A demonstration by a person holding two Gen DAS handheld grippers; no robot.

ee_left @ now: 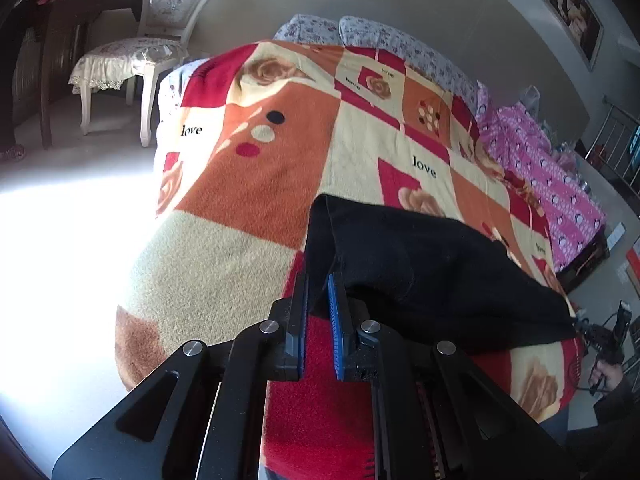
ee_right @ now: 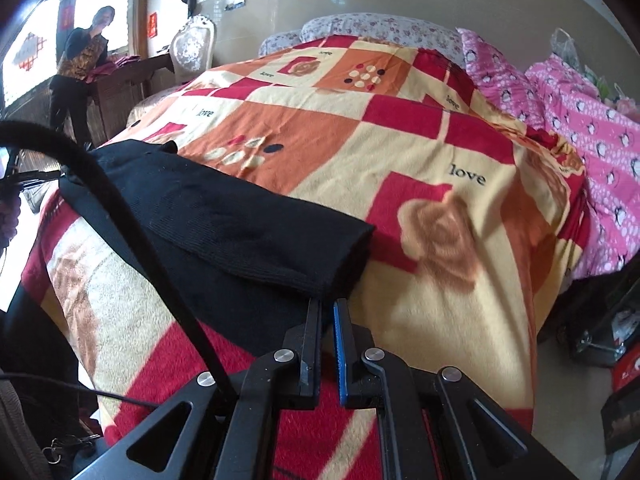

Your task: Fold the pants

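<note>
Both claws are clamped on the black pants (ee_left: pixel 420 264): left claw (ee_left: pixel 318 280) pinches one end, right claw (ee_right: pixel 327 304) the other, length stretched between them across the blanket (ee_right: pixel 440 152).

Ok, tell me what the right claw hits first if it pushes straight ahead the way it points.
The folded edge of the black pants, which sits right at the right claw tips. Past that lies the patterned blanket. Whether the tips already pinch the cloth is unclear.
</note>
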